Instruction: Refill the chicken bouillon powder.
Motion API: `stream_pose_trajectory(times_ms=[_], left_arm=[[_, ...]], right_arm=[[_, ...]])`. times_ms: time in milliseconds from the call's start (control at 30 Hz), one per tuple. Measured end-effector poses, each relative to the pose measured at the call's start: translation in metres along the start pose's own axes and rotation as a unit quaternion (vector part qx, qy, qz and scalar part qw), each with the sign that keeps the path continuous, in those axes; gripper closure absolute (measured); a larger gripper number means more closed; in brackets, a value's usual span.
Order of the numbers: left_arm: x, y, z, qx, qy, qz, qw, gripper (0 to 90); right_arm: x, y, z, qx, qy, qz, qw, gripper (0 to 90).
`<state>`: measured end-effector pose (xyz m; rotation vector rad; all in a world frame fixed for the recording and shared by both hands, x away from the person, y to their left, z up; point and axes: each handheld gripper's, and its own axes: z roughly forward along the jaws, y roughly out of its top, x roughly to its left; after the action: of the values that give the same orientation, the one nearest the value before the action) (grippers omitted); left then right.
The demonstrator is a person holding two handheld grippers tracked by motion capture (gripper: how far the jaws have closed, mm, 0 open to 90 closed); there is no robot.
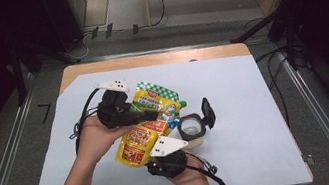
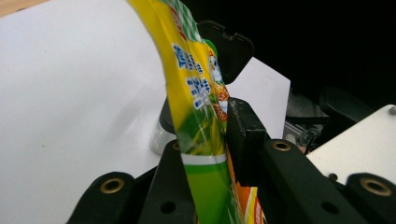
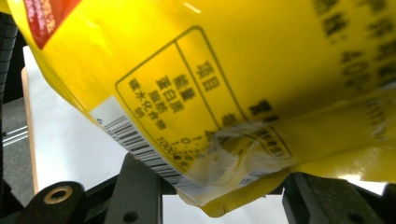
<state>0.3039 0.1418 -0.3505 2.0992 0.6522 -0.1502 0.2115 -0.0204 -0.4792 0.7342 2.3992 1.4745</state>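
pouch (image 1: 149,120) hangs above the desk (image 1: 233,91) between your tools, beside the open jar (image 1: 192,128), likely ready for pouring. left tool (image 2: 210,154): its jaws pinch the pouch's edge, keeping it upright. right tool (image 3: 210,205): the pouch's bottom corner sits between spread jaws, pads apparently not pressing, so it only steadies.

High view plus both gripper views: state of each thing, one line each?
pouch: yellow-green, held up off the table, bent between the two grippers
container: upright on the white sheet, black lid flipped open
left gripper: shut on the pouch's green part
right gripper: jaws apart around the pouch's bottom edge, pad contact unclear
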Motion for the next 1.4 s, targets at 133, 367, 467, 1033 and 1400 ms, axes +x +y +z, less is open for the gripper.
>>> stream_pose_trajectory(times_ms=[133,367,467,1033,1400], left_arm=[[0.002,0.001,0.003,0.009,0.003,-0.003,1.0000,80.0],[-0.003,0.004,0.011,0.021,0.015,-0.002,0.9997,79.0],[-0.005,0.006,0.015,0.028,0.028,0.002,0.9992,77.6],[-0.010,0.009,0.032,0.047,0.021,-0.009,0.9986,73.9],[-0.012,0.011,0.040,0.067,0.003,-0.026,0.9974,73.4]], right_arm=[[0.001,0.000,-0.001,0.005,0.013,0.012,0.9998,61.4],[0.004,0.002,-0.005,0.005,0.018,0.016,0.9997,60.4],[0.005,0.003,-0.006,0.004,0.026,0.024,0.9994,60.0],[0.015,0.011,-0.015,0.013,0.061,0.036,0.9974,57.8],[0.022,0.011,-0.014,0.015,0.066,0.019,0.9975,53.4]])
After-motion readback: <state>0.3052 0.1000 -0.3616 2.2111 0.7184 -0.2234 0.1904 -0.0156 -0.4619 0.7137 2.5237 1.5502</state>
